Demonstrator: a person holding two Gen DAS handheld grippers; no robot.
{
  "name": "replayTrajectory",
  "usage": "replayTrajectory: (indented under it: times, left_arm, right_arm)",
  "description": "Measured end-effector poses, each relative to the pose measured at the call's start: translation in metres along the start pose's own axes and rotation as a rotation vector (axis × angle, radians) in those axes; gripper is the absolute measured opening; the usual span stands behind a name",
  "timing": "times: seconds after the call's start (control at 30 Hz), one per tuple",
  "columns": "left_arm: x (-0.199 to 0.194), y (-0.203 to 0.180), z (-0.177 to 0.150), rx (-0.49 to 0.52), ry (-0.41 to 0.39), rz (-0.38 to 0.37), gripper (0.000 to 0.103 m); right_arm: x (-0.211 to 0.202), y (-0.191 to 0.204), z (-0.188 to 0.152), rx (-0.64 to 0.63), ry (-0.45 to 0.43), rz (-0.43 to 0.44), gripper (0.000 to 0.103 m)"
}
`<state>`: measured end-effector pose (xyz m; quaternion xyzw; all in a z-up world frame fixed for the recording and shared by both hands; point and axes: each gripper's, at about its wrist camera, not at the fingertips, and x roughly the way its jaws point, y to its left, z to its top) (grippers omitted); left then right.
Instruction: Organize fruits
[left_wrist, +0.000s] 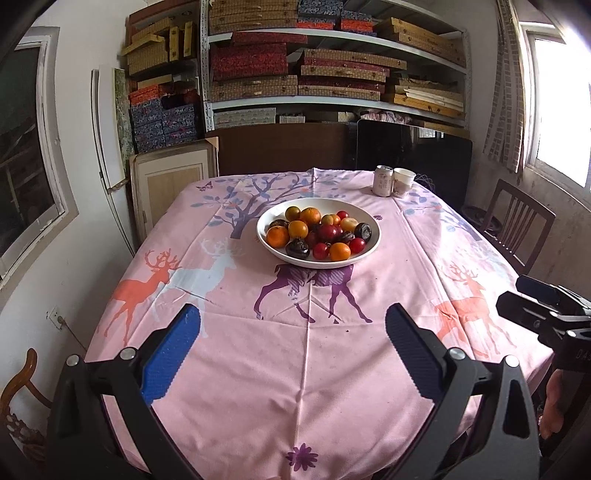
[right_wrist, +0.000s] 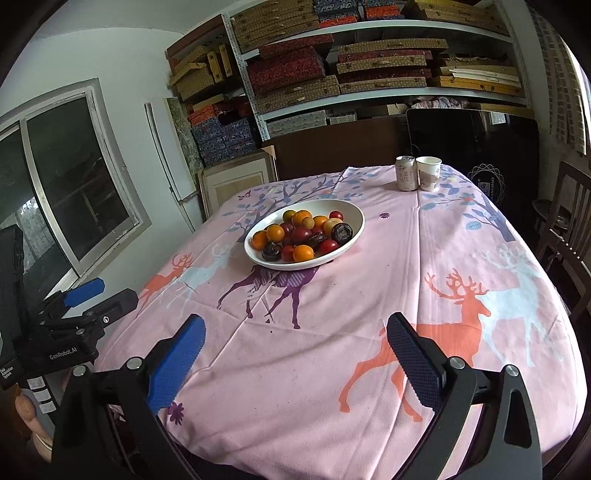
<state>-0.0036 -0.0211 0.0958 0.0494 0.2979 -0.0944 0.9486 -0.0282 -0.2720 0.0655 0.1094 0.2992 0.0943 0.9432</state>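
Both sets of jaws stand wide apart with nothing between them: the left gripper (left_wrist: 291, 325) and the right gripper (right_wrist: 295, 336) each hang above the near part of the worktop (left_wrist: 295, 387), which is covered by a pink cloth printed with deer and a tree. Each gripper shows a blue pad on one finger and a dark ribbed pad on the other. In the left wrist view the right gripper appears at the right edge; in the right wrist view the left gripper appears at the left edge, with part of a hand (right_wrist: 27, 410) on its handle. Farther out, near the middle of the worktop, rests a white shallow bowl (left_wrist: 364, 254) holding the fruits (left_wrist: 317, 232): small oranges, red cherry tomatoes, yellowish round fruits and dark wrinkled ones, heaped together and touching. At the far right of the worktop a drinks can (left_wrist: 383, 180) stands upright, touching a paper cup (left_wrist: 402, 181); their contents cannot be seen. Beyond the worktop, shelves (left_wrist: 332, 37) carry stacked patterned boxes.
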Motion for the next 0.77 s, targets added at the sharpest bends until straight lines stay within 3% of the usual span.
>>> replayTrajectory:
  times: [0.17,0.53,0.77]
  left_arm:
    - [-0.0037,-0.0075,0.0024,0.019,0.007,-0.018,0.098]
    - [-0.0050,-0.0083,0.0039,0.016,-0.053,0.102,0.098]
    - [-0.0014,-0.0009,0.0032,-0.005,-0.044,0.114,0.098]
  right_arm:
    - [-0.0032,0.0019,-0.0039,0.000,-0.009,0.008,0.099]
    - [-0.0077,0.0001,-0.0079,-0.007,-0.016,-0.006,0.099]
    - [-0.0064,-0.0032,-0.0088,0.001,-0.004,-0.010,0.099]
